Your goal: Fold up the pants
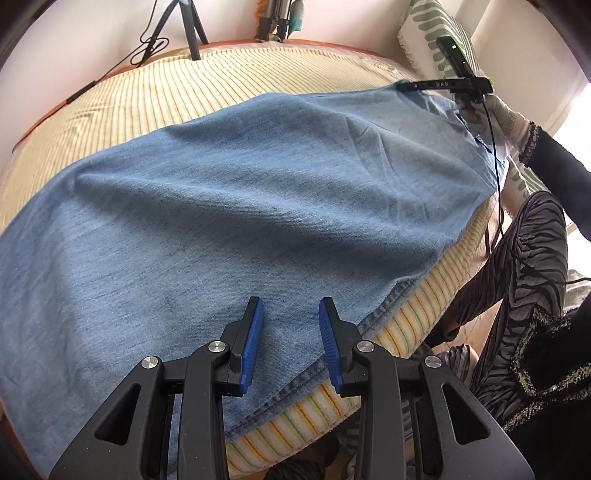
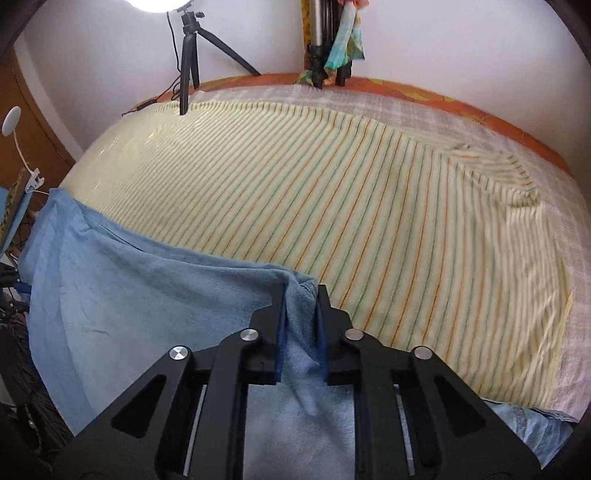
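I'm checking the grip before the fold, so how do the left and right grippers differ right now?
The left gripper is open, nothing between its blue pads; the right gripper is shut on the pants. The left sits over the hem by the bed edge; the right pinches a bunched fold. Both are black with blue pads.

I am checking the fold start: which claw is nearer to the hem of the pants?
Left. The left claw hovers open just above the hem; the right claw grips the pants at the far end.

Striped sheet [image 2: 332,177] on bed; white wall [image 2: 443,48]; tripod [image 2: 188,62]; lamp [image 2: 155,3] lit.
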`<state>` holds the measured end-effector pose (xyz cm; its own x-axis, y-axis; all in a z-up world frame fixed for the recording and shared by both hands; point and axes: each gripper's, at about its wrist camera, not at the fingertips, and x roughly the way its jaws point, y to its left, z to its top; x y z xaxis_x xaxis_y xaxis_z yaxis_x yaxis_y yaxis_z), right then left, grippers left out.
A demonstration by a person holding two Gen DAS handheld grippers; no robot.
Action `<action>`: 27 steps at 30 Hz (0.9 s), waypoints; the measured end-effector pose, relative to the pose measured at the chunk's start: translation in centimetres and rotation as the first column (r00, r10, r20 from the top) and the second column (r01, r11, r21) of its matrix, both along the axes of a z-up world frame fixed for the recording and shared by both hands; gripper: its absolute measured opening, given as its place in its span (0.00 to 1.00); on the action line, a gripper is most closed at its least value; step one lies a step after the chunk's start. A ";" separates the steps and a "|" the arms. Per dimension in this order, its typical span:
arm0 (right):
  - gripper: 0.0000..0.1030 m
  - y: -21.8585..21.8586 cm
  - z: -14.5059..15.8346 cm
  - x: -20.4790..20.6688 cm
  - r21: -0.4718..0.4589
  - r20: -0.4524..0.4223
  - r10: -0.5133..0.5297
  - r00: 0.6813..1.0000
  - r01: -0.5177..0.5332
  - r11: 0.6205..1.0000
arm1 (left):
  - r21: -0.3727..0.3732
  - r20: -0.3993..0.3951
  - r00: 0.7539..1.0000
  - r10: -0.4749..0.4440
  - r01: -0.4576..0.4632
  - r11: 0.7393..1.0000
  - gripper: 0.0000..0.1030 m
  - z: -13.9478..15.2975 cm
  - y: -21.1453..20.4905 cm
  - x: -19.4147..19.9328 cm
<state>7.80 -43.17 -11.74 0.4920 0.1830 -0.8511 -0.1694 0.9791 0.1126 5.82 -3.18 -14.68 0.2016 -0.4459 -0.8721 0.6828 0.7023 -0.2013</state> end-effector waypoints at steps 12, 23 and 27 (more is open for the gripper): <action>0.14 -1.0 -0.2 1.7 -0.103 0.006 -0.095 0.995 0.095 0.990 | -0.025 -0.008 0.997 0.083 -0.083 0.996 0.29 0.8 1.9 0.3; 0.48 5.6 6.7 -0.6 -0.073 0.173 -0.019 0.985 0.032 0.997 | -0.229 -0.096 0.824 0.559 -0.564 0.793 0.49 4.5 15.8 -1.3; 0.48 10.3 8.0 -1.7 -0.024 0.196 0.067 0.978 -0.064 0.998 | -0.283 -0.185 0.661 0.727 -0.744 0.605 0.50 4.4 22.4 -2.7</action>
<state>6.14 -32.90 -3.70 0.6378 0.2061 -0.7421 -0.2501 0.9667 0.0535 3.15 19.23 -10.23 0.5469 -0.4064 -0.7319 -0.0520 0.8561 -0.5142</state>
